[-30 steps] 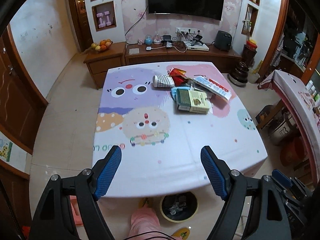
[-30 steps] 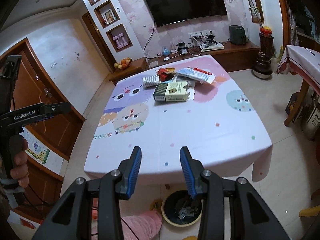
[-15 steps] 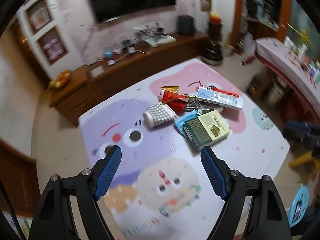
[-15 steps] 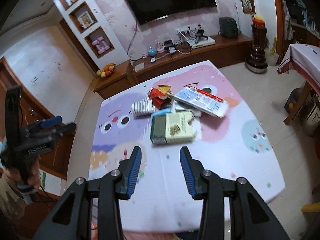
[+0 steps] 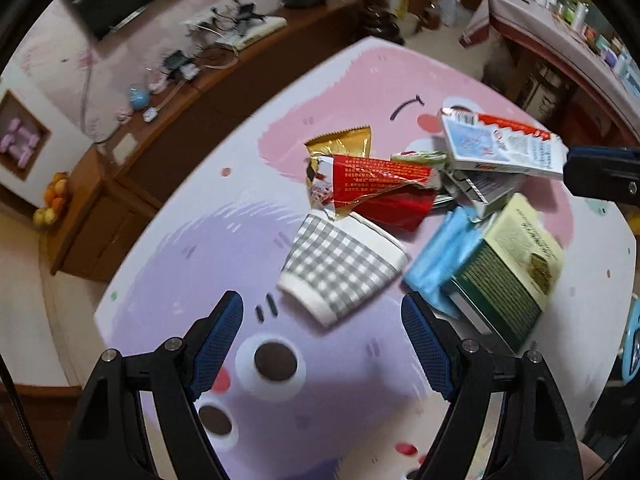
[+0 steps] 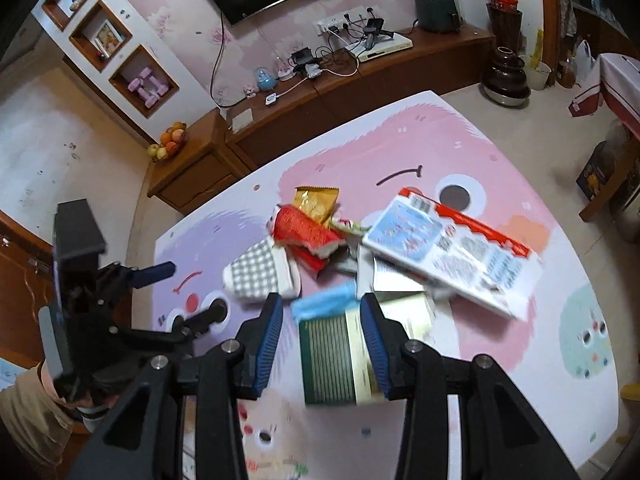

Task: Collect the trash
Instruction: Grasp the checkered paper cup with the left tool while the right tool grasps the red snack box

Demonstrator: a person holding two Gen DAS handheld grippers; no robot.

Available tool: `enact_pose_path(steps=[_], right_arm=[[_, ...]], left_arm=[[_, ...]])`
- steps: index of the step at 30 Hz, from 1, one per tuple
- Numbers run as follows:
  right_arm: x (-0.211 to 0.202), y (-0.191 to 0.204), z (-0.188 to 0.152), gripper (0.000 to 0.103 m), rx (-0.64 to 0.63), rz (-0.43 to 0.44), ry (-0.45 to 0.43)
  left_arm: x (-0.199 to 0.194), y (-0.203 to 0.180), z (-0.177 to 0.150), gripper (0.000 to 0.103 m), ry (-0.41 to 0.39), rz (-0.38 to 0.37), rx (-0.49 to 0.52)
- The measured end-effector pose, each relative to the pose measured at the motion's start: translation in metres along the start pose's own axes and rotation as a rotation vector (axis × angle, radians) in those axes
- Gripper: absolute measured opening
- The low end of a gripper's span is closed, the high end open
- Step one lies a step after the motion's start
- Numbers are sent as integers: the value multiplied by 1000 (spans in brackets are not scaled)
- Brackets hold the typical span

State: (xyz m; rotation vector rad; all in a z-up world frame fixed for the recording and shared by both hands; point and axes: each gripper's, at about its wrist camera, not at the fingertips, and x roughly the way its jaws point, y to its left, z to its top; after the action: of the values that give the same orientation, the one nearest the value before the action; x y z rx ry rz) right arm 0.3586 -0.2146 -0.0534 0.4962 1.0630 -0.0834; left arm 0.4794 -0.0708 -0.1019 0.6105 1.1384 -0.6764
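Note:
A pile of trash lies on the cartoon-print tablecloth [image 5: 192,264]. My left gripper [image 5: 322,316] is open just short of a grey-checked paper cup [image 5: 340,268] lying on its side. Behind the cup are a red wrapper [image 5: 376,184], a gold wrapper [image 5: 344,144] and a blue-and-white carton [image 5: 500,148]. My right gripper [image 6: 320,320] is open over a green-and-cream box [image 6: 332,356], with a gap showing at its left pad. A blue cloth [image 6: 324,300] lies under that box. The cup [image 6: 260,272] is left of it, with the left gripper [image 6: 184,296] beyond.
A wooden TV cabinet [image 6: 320,96] with cables and devices runs behind the table, and a fruit bowl [image 6: 170,142] sits on its low end. A dark urn [image 6: 506,76] stands on the floor at back right. A second covered table [image 5: 560,40] is on the right.
Both grippers have travelled from the near table edge forward and down to the trash pile. The left one has rolled. The bin under the table has left both views.

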Motion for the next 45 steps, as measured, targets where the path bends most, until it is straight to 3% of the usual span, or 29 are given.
enact_pose_path(steps=[5, 15, 17, 19, 30, 38, 41, 45], right_arm=[[33, 6, 17, 40, -22, -8, 18], [98, 31, 39, 40, -113, -32, 61], [109, 37, 42, 40, -141, -38, 70], [118, 42, 43, 40, -178, -57, 80], [135, 67, 27, 43, -296, -34, 146], [137, 73, 17, 45, -271, 20, 181], [138, 74, 14, 41, -263, 45, 189], [135, 77, 9, 31, -248, 60, 187]], left_arm=[[39, 20, 20, 80, 62, -121, -37], [86, 41, 20, 80, 140, -252, -137], [89, 44, 15, 72, 143, -274, -165], [91, 48, 8, 70, 147, -302, -202], [77, 67, -25, 62, 158, -307, -238], [77, 71, -33, 62, 200, -365, -222], [80, 72, -35, 62, 221, -410, -224], [85, 67, -32, 62, 232, -387, -196]])
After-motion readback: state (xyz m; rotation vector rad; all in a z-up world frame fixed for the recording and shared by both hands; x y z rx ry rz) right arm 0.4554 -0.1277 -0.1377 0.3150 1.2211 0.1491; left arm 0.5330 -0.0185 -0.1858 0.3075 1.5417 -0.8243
